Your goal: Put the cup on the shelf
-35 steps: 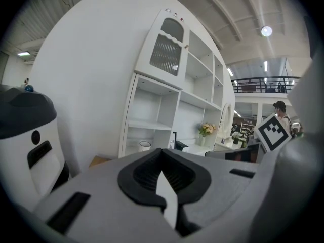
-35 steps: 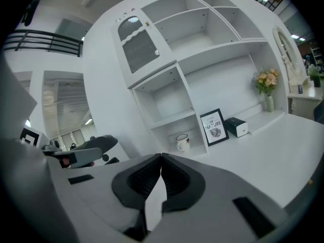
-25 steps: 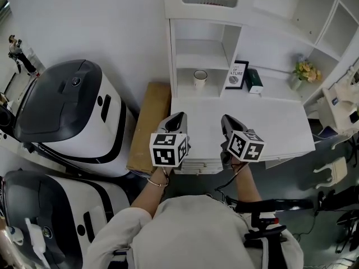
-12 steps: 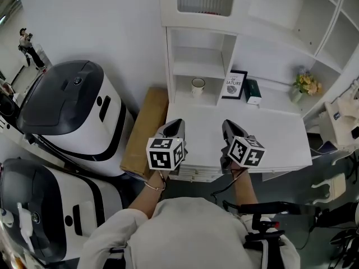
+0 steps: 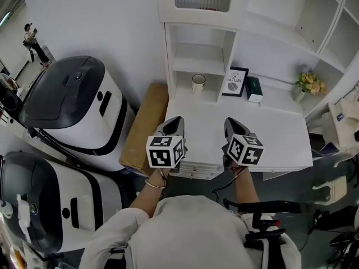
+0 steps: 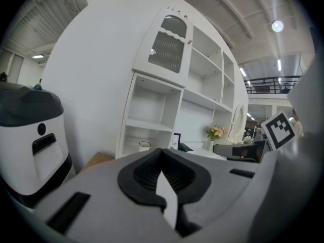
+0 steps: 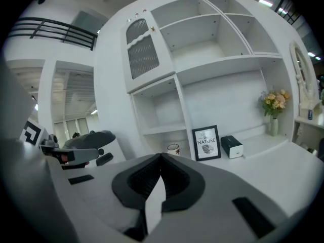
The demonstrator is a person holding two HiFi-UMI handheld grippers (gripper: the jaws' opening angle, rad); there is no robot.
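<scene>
The cup [image 5: 198, 83] stands upright in the bottom compartment of the white shelf [image 5: 200, 66], just left of a framed picture [image 5: 234, 82] and a dark box [image 5: 254, 89]. We hold the left gripper [image 5: 174, 120] and right gripper [image 5: 230, 123] side by side over the desk's [image 5: 275, 133] near edge, well apart from the cup. Both have their jaws pressed together, with nothing between them.

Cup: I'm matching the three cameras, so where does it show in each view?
Head view: cup upper middle, in the lowest cubby of the shelf.
Left gripper view: cup small, just left of centre, in the same cubby.
Right gripper view: cup just right of centre, below the middle.
Shared landmark: the framed print stands just right of the cup in every view.
</scene>
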